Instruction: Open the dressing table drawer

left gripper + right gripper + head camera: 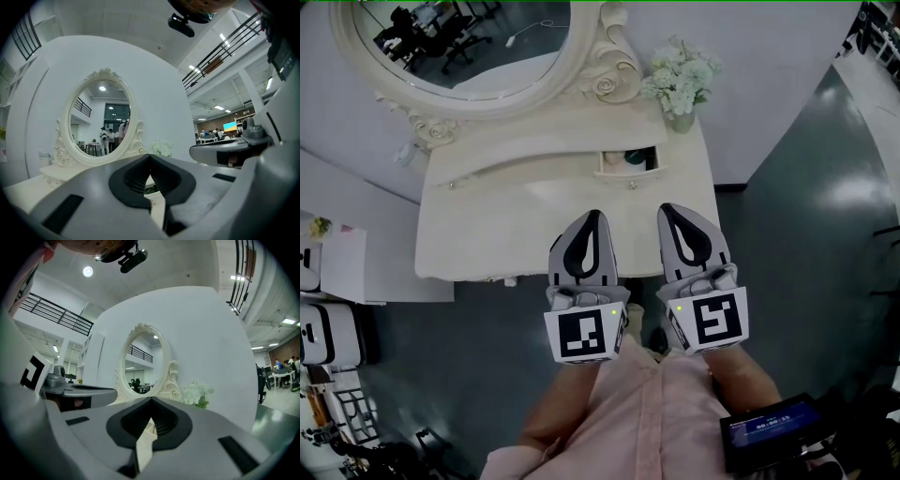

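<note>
The left gripper point(593, 217) and right gripper point(667, 211) are being held side by side, jaws closed on nothing, with the partly open drawer point(628, 161) of the dressing table point(487, 234) lying at twelve o'clock from them.

There are two hand-held grippers point(595, 216) point(666, 210), one dressing table point(487, 234), one mirror point(459, 37), one flower vase point(680, 117) and one open drawer point(628, 161).

The oval mirror point(459, 37) at the back of the dressing table point(478, 225) is cut off by the top edge. Inside the small open drawer point(623, 172) on the dressing table's raised shelf, something dark green point(635, 157) is glimpsed, too small to be identified. Part of the dressing table's front edge is hidden behind the left gripper point(594, 216) and right gripper point(667, 209). In the gripper views, figures point(104, 137) reflected in the mirror are too small to be made out.
</note>
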{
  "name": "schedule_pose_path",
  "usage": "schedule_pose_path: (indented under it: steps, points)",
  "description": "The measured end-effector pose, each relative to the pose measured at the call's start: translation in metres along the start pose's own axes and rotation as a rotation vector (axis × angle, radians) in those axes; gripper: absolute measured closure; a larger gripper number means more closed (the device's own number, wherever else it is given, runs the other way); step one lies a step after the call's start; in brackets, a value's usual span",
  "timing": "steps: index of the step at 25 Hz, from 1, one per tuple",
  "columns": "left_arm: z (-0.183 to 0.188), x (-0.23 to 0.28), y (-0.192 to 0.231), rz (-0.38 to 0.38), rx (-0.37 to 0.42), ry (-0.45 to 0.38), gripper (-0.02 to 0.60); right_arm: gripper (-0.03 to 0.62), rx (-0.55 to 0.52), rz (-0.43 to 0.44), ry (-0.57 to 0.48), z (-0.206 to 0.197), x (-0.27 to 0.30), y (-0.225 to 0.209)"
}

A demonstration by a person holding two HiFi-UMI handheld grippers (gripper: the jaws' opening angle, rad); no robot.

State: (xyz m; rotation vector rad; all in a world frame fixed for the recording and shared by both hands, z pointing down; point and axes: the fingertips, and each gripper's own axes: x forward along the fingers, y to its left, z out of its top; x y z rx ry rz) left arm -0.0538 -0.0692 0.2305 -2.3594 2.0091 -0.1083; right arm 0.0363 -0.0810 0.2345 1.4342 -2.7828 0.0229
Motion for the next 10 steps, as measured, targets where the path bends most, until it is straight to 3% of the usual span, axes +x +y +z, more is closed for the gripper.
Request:
schedule_pose_path:
  steps: [10]
  points:
    - [-0.0004,-0.0016,-0.0021,-0.004,0.007,0.002,0.56,0.576,0.004,0.0,-0.002,-0.0004,-0.0013,-0.0003]
